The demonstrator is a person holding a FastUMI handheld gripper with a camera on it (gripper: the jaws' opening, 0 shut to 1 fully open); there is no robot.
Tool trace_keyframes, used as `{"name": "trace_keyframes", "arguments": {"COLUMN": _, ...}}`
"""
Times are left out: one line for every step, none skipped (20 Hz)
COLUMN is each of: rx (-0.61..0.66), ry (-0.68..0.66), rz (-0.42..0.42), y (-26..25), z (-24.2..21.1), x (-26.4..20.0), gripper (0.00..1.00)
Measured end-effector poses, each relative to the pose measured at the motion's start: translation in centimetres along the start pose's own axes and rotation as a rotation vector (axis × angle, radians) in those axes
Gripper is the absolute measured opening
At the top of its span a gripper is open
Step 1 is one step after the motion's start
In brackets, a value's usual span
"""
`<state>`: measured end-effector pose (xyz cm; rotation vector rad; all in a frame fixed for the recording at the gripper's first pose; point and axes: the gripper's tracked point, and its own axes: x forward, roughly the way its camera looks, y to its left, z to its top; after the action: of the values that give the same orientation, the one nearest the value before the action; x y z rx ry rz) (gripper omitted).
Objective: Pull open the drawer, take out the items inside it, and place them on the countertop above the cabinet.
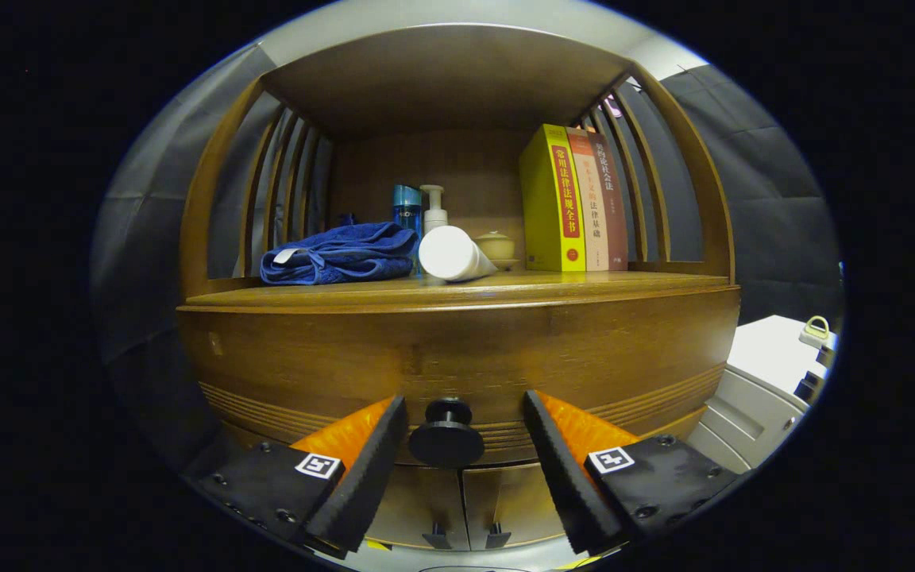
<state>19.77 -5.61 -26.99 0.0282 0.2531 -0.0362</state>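
between the open gripper's (464,457) fingers sits the drawer knob (446,434).

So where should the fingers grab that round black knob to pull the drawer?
Grip the knob by its narrow neck behind the round cap, coming straight from the front. The open fingers already stand either side of it, and the wider cap should stop them slipping off.

I see the wooden countertop (584,284) carrying a lying white bottle (453,253) near its middle. Left of the bottle lies a folded blue towel (338,254); behind it stand a blue bottle (407,208), a pump bottle (434,208) and a small lidded bowl (495,245); right of it stand three books (577,199).

My gripper (465,469) has its fingers spread either side of the drawer knob (446,433).
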Motion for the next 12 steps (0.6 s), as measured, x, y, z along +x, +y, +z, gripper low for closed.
{"name": "trace_keyframes", "arguments": {"rx": 0.01, "ry": -0.009, "rz": 0.001, "y": 0.2, "z": 0.7, "x": -0.6, "gripper": 0.98}}
{"name": "trace_keyframes", "arguments": {"rx": 0.015, "ry": -0.016, "rz": -0.002, "y": 0.4, "z": 1.4, "x": -1.3, "gripper": 0.98}}
{"name": "trace_keyframes", "arguments": {"rx": 0.016, "ry": -0.027, "rz": -0.007, "y": 0.3, "z": 2.3, "x": -2.6, "gripper": 0.98}}
{"name": "trace_keyframes", "arguments": {"rx": 0.019, "ry": -0.042, "rz": -0.006, "y": 0.5, "z": 3.4, "x": -4.0, "gripper": 0.98}}
{"name": "trace_keyframes", "arguments": {"rx": 0.024, "ry": -0.055, "rz": -0.004, "y": 0.7, "z": 4.6, "x": -5.5, "gripper": 0.98}}
{"name": "trace_keyframes", "arguments": {"rx": 0.032, "ry": -0.067, "rz": 0.003, "y": 0.9, "z": 5.8, "x": -6.9, "gripper": 0.98}}
{"name": "trace_keyframes", "arguments": {"rx": 0.035, "ry": -0.077, "rz": 0.007, "y": 1.0, "z": 7.1, "x": -8.3, "gripper": 0.98}}
{"name": "trace_keyframes", "arguments": {"rx": 0.035, "ry": -0.086, "rz": 0.009, "y": 1.0, "z": 8.3, "x": -9.8, "gripper": 0.98}}
{"name": "trace_keyframes", "arguments": {"rx": 0.038, "ry": -0.094, "rz": 0.006, "y": 0.9, "z": 9.3, "x": -11.4, "gripper": 0.98}}
{"name": "trace_keyframes", "arguments": {"rx": 0.039, "ry": -0.099, "rz": 0.009, "y": 0.9, "z": 10.3, "x": -13.0, "gripper": 0.98}}
{"name": "trace_keyframes", "arguments": {"rx": 0.038, "ry": -0.1, "rz": 0.011, "y": 0.8, "z": 11.0, "x": -14.4, "gripper": 0.98}}
{"name": "trace_keyframes", "arguments": {"rx": 0.035, "ry": -0.102, "rz": 0.012, "y": 0.7, "z": 11.7, "x": -15.8, "gripper": 0.97}}
